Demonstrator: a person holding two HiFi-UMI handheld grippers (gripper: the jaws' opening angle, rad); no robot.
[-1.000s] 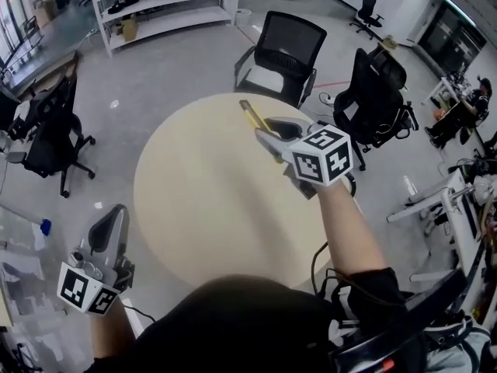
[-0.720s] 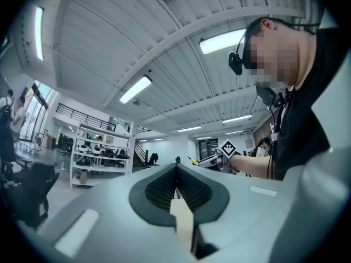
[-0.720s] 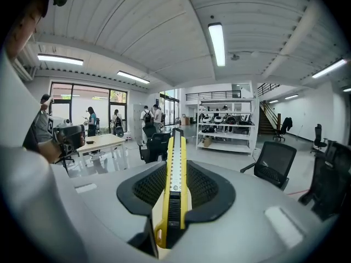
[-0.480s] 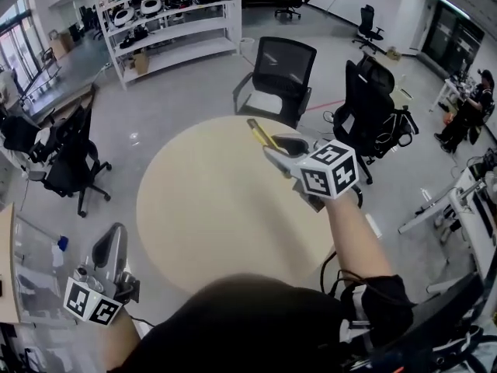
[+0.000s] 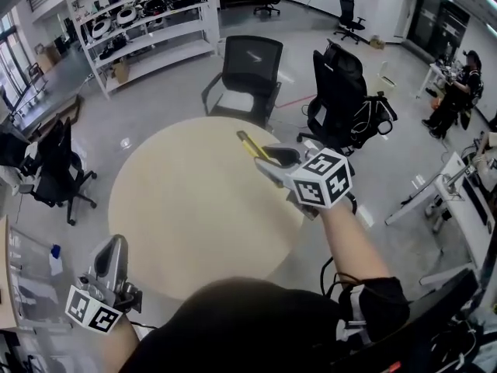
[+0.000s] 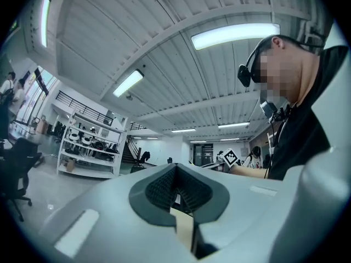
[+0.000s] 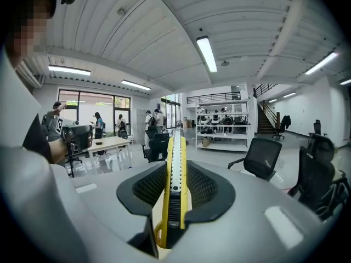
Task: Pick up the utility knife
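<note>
Firmly, right tool (image 7: 176,173) clamps the yellow utility knife (image 7: 176,147); left tool (image 6: 176,188) sits closed.

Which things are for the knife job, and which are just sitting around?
For the job: utility knife, clamped in the right gripper.
Just around: round table, office chairs, shelf rack, idle left gripper.

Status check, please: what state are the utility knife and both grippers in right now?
utility knife: clamped lengthwise between the right jaws, lifted off the round table, its front end sticking out past the jaws.
right gripper: jaws shut on the knife, held over the table's far side.
left gripper: jaws together with nothing between them, held low off the table's near left edge.
</note>
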